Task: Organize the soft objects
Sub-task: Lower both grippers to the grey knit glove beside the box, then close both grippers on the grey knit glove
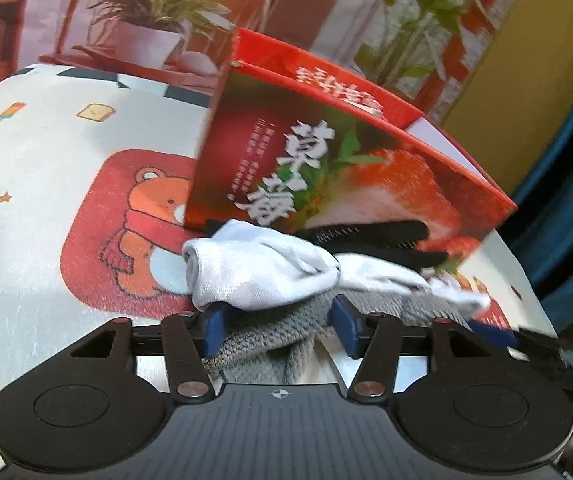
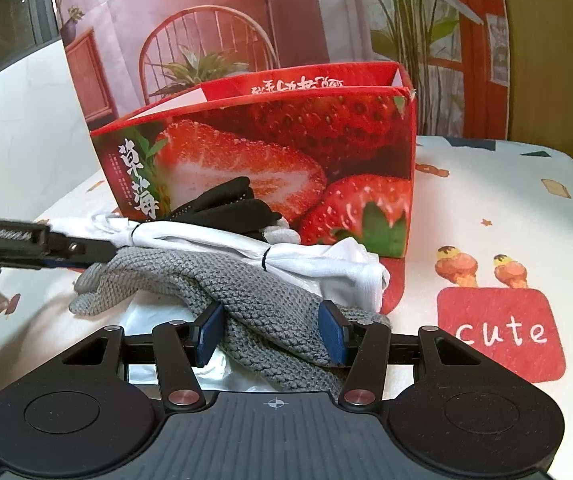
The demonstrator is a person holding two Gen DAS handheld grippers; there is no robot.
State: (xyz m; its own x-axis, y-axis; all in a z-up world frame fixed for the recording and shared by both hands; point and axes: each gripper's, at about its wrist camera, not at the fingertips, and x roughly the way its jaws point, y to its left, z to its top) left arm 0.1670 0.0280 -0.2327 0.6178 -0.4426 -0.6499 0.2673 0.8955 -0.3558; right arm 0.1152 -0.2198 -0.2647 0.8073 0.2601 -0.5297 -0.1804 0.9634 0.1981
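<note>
On the cloth-covered table (image 2: pixel 506 208) a pile of soft things lies against the front of the strawberry box (image 2: pixel 270 152): a grey knit (image 2: pixel 246 292) at the bottom, a white bundle (image 2: pixel 222 246) across it, black fabric (image 2: pixel 226 202) behind. The right gripper (image 2: pixel 271 334) is clamped on the grey knit. The left gripper (image 1: pixel 278 330) has its fingers apart around the knit's other end, not pressing.
</note>
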